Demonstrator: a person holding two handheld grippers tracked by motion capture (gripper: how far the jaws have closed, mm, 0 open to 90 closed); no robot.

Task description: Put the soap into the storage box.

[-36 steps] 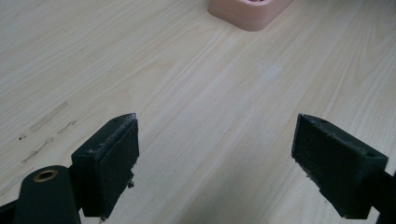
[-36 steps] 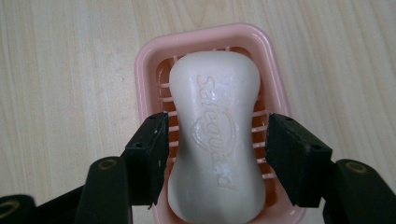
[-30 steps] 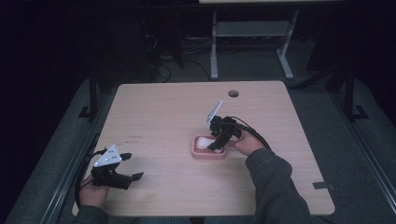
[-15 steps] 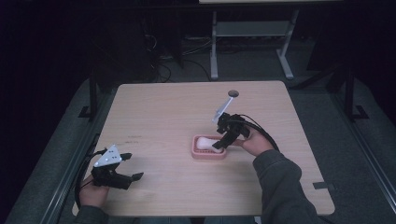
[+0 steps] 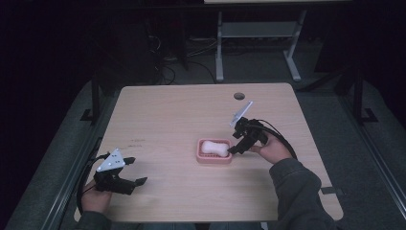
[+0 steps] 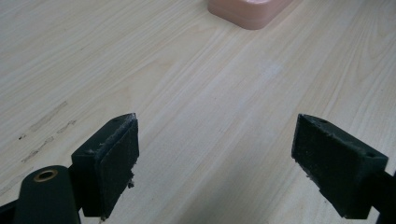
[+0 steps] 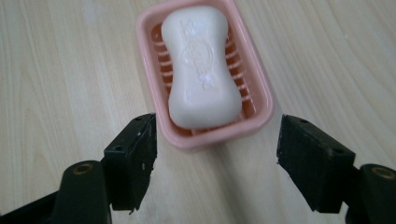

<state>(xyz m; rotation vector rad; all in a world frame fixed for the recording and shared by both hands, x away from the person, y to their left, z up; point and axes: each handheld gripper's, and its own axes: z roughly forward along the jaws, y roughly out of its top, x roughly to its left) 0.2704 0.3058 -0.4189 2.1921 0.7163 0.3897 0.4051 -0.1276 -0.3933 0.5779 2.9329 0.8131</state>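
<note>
Two grippers show in the high view: my left gripper [image 5: 125, 178] sits at the lower left of the frame, jaws wide and empty; my right gripper [image 5: 235, 148] is right of centre, just beside the pink plastic soap dish [image 5: 214, 160] holding the white waisted soap bar [image 5: 214, 147] on the pale wooden table [image 5: 177, 115]. In the left gripper view, jaws gape over bare wood, the dish's corner at the top edge. In the right gripper view, jaws have just been opening, nothing gripped, dish and soap at upper centre.

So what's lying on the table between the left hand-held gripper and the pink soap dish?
Nothing: the high view shows bare wood between the left hand-held gripper and the soap dish; the left gripper view shows the same bare wood.
</note>
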